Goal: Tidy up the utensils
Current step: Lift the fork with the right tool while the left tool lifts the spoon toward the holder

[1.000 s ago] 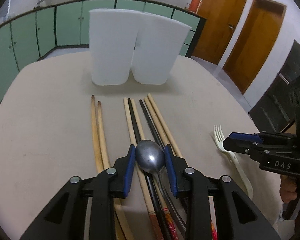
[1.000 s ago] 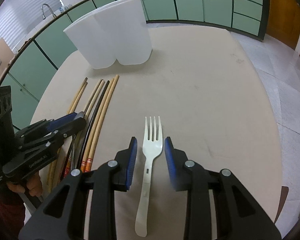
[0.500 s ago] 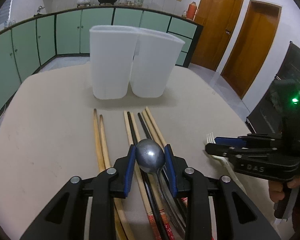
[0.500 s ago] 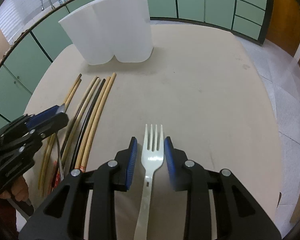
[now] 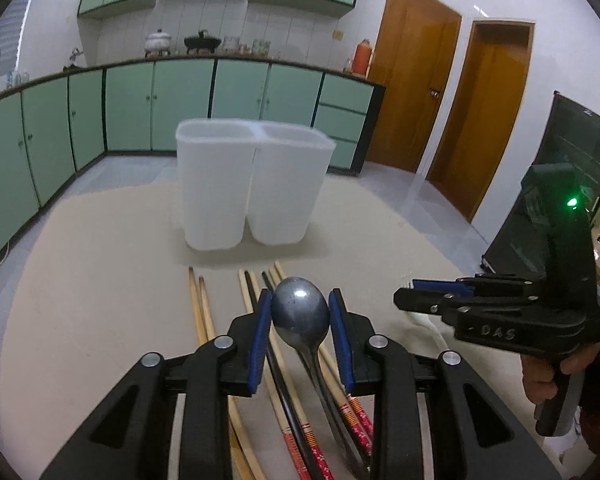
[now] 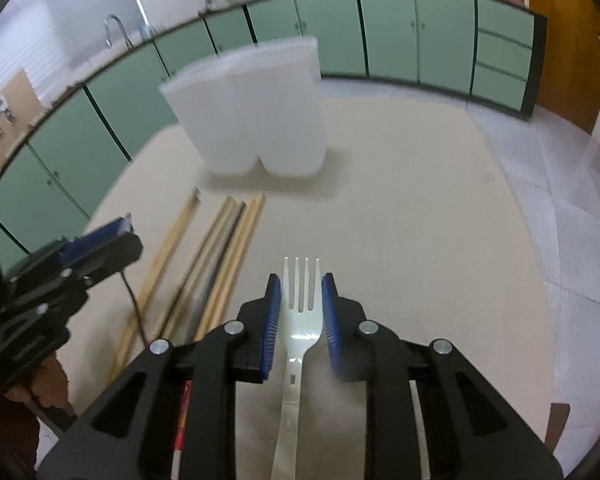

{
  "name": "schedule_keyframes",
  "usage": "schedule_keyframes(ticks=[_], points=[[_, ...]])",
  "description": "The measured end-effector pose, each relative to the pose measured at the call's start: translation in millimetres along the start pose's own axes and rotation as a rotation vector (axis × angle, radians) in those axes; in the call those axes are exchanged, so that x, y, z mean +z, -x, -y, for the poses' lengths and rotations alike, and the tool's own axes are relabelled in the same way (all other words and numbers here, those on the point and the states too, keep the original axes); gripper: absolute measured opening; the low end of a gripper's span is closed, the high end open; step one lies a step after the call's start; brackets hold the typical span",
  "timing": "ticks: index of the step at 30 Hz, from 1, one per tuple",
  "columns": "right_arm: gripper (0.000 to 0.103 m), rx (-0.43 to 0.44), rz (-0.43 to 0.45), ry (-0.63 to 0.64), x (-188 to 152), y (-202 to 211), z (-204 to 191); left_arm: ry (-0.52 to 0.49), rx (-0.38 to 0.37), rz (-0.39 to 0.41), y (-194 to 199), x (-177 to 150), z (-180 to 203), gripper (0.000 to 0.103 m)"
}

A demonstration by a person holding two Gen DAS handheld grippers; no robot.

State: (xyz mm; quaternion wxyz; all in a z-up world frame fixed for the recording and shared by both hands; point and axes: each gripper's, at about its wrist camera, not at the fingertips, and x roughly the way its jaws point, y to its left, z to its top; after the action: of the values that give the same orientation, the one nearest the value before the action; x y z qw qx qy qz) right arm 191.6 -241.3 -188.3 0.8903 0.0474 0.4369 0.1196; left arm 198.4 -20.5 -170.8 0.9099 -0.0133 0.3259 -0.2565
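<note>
Left gripper (image 5: 300,320) was clamped on the bowl of a metal spoon (image 5: 300,314), held above the chopsticks (image 5: 260,356) lying in a row on the beige table (image 5: 100,300). Right gripper (image 6: 298,308) had its jaws closing around the head of a white plastic fork (image 6: 300,320); pad contact unclear. Two-compartment white container (image 5: 248,184) stood beyond the chopstick tips.

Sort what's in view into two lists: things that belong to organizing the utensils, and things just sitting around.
Part of the job:
- metal spoon, between the left gripper's pads
- white plastic fork, between the closing right gripper's pads
- chopsticks on the table
- white two-compartment holder

Just there:
- pots on the counter
- orange thermos
- faucet
</note>
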Motion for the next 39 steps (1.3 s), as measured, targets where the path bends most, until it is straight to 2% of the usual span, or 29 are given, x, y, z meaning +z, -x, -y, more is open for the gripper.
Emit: schedule_keyframes(ticks=[11,24,31,39], points=[[0.020,0.059,0.129,-0.008,8.0,39.4,-3.2,-0.048,0.000,0.101,29.4,9.4,17.2,0.028],[0.020,0.070,0.191,0.003,18.7,60.7,-8.2,-0.055,0.001,0.161,44.1,20.4,25.9,0.028],[0.020,0.090,0.263,0.031,46.9,76.7,-9.8,-0.077,0.009,0.225,63.3,40.2,30.8,0.028],[0.020,0.132,0.377,0.052,104.4,94.7,-2.6,-0.106,0.053,0.333,85.8,91.5,24.2,0.028]])
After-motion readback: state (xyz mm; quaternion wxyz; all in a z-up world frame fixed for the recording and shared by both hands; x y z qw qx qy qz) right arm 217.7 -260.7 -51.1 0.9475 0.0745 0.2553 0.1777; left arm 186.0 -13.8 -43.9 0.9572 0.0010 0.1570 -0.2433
